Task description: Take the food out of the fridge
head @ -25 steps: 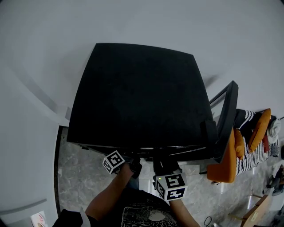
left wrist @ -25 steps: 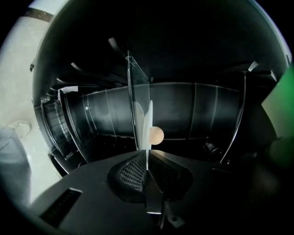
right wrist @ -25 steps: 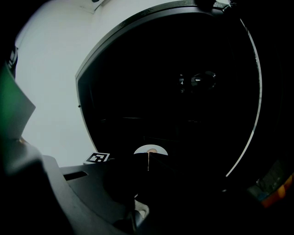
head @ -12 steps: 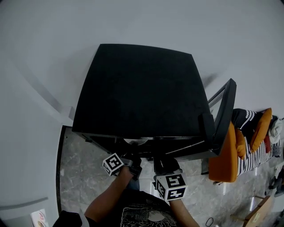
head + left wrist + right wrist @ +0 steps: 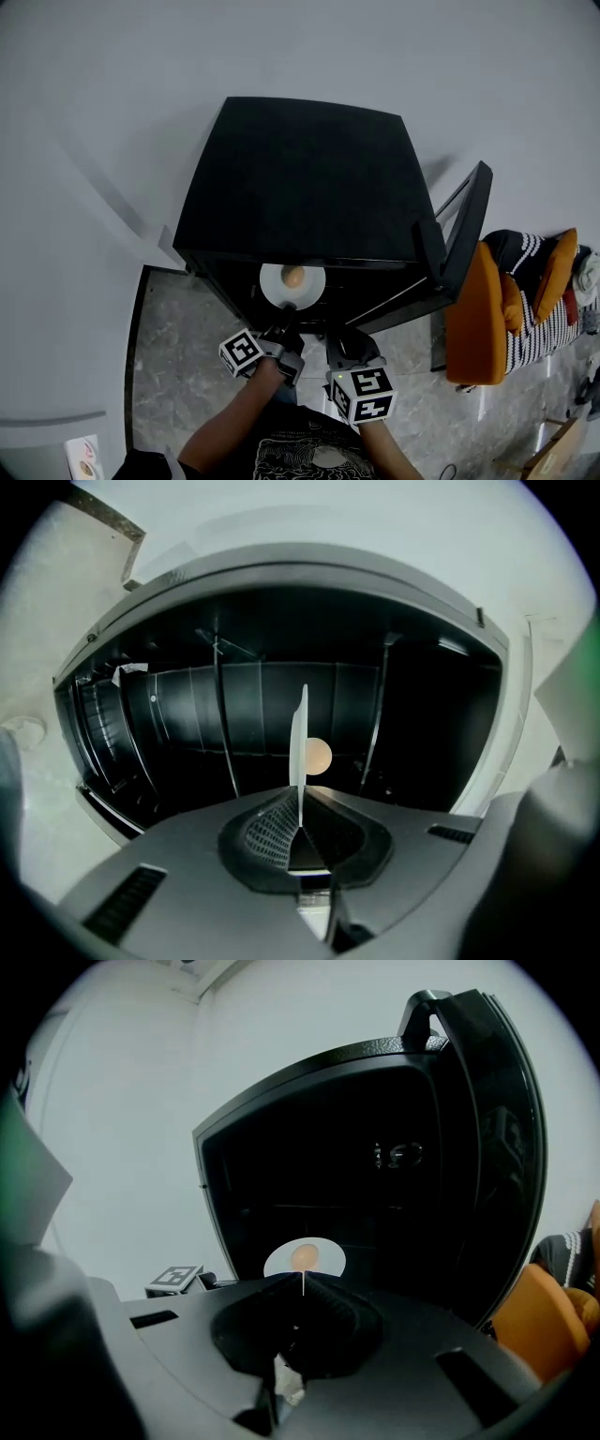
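A black fridge [image 5: 300,178] stands against the wall with its door [image 5: 461,230] swung open to the right. In front of its dark opening is a white plate [image 5: 277,281] carrying a round orange-brown piece of food [image 5: 293,277]. My left gripper [image 5: 284,330] is shut on the plate's near rim. In the left gripper view the plate [image 5: 300,742] shows edge-on between the jaws, the food [image 5: 319,757] beside it. My right gripper [image 5: 345,339] hangs just right of the left one, shut and holding nothing; its view shows the plate [image 5: 323,1262] and food [image 5: 304,1257] beyond its tips [image 5: 303,1286].
An orange chair [image 5: 473,323] with a striped cushion stands right of the open door [image 5: 487,1129]. Grey marble floor [image 5: 178,375] lies below the fridge. Dark wire shelves [image 5: 225,714] line the fridge's inside. White wall surrounds the fridge at the back and left.
The plate with the food has come out from under the fridge's top edge into full view. Both grippers have drawn back slightly toward me.
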`<control>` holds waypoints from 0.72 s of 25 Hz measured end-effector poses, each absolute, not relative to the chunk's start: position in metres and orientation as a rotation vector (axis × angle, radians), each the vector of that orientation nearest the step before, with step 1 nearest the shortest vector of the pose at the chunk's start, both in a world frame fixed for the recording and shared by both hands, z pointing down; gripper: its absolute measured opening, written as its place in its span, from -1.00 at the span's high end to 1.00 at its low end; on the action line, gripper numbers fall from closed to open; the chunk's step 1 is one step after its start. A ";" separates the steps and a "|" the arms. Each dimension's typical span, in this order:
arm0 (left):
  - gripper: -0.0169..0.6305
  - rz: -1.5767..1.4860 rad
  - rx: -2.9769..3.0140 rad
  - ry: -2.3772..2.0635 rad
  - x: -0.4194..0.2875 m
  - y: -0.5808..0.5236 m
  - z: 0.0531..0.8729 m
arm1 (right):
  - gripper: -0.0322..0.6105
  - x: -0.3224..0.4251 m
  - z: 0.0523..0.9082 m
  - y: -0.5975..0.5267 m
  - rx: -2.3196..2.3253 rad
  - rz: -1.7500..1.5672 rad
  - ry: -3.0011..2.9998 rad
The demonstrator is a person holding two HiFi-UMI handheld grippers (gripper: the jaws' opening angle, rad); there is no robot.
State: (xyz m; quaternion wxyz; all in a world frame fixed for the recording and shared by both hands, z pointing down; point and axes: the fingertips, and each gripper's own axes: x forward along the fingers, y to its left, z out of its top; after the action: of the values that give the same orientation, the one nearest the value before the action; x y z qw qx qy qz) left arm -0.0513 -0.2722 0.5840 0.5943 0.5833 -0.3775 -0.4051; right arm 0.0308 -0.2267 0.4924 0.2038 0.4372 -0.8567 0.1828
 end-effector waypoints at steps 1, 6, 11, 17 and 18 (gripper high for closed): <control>0.88 -0.952 1.361 -0.871 -0.051 -0.269 0.579 | 0.83 0.031 0.491 -0.224 1.215 0.507 -2.395; 0.88 -0.973 1.385 -0.869 -0.047 -0.247 0.555 | 0.83 0.031 0.483 -0.206 1.203 0.498 -2.426; 0.88 -1.024 1.385 -0.856 -0.046 -0.230 0.534 | 0.83 0.035 0.477 -0.193 1.199 0.486 -2.445; 0.88 -1.045 1.406 -0.845 -0.046 -0.202 0.511 | 0.83 0.034 0.468 -0.175 1.201 0.487 -2.476; 0.88 -1.047 1.409 -0.844 -0.046 -0.198 0.508 | 0.83 0.033 0.466 -0.172 1.200 0.491 -2.484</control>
State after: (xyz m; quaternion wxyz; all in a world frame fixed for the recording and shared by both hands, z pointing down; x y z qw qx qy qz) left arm -0.0461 -0.1981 0.5077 0.5620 0.5984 -0.3583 -0.4446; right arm 0.0327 -0.1716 0.4663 0.1688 0.4220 -0.8738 0.1729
